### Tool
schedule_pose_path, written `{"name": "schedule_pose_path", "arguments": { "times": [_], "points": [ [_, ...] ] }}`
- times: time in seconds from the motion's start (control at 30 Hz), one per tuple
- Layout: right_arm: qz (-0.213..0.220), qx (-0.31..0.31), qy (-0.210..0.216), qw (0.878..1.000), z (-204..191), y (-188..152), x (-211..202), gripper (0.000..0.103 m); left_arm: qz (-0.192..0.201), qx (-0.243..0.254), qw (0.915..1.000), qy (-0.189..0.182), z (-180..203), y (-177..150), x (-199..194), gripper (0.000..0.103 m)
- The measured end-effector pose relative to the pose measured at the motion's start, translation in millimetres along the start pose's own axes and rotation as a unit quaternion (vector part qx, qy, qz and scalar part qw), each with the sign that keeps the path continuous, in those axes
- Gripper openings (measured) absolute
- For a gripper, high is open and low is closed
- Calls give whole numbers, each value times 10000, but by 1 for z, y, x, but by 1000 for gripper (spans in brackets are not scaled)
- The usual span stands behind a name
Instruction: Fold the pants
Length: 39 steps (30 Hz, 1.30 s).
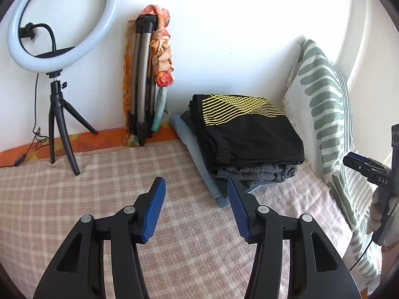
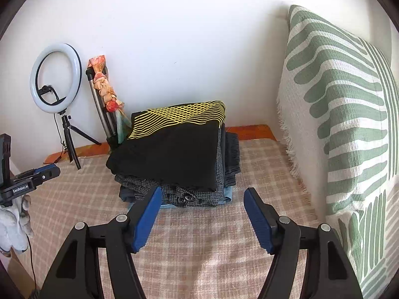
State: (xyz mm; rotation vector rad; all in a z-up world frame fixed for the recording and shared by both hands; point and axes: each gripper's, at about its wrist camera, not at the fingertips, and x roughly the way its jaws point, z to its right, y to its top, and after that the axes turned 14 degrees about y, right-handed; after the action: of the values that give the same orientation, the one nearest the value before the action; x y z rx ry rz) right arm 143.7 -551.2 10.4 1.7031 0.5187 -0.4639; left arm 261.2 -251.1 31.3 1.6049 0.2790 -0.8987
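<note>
Left gripper (image 1: 197, 191) hangs with its blue ribbed pads spread wide and nothing between them, hovering over the pink-and-cream checked blanket (image 1: 87, 199). Right gripper (image 2: 202, 200) is the same story: jaws parted, empty, pointed straight at the stack. Just beyond both sets of fingertips sits the pile of folded pants (image 2: 174, 164), resting on the blanket near the wall. On top is a black folded garment with yellow wavy lines (image 1: 249, 127), beneath it a grey houndstooth piece with dark buttons (image 2: 189, 194), and a light blue denim piece (image 1: 199, 159) at the bottom, its edge poking out toward the left gripper. To the right of the pile a white cushion with green leaf stripes (image 2: 336, 114) leans upright. Further back on the left, a white ring light on a small black tripod (image 1: 62, 25) stands at the blanket's edge, with a folded metal stand wrapped in orange floral cloth (image 1: 149, 74) propped against the white wall.
</note>
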Motion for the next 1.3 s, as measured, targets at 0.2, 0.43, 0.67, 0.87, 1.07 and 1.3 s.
{"name": "schedule_pose_path", "arguments": {
  "times": [0.2,0.43,0.67,0.87,1.07,1.3],
  "points": [
    [48,-426,-388,9983,-40,-30,-32,83,508,235,9984,113,-6,-13,-60,71],
    [280,-671,-507,9961,-82,-67,-69,94,675,144,9975,131,-18,-51,-115,75],
    [604,-689,-521,9944,-115,-108,-105,103,912,-143,9956,177,-30,-113,-173,82],
    [761,-442,-518,9948,-128,-146,-121,103,1013,-153,9927,637,-26,-161,-200,83],
    [830,-282,-676,9939,-137,-173,-128,103,1004,-96,9907,915,-17,-183,-210,83],
    [854,-96,-768,9933,-141,-186,-133,103,1070,10,9898,945,-7,-191,-218,87]
  ]
}}
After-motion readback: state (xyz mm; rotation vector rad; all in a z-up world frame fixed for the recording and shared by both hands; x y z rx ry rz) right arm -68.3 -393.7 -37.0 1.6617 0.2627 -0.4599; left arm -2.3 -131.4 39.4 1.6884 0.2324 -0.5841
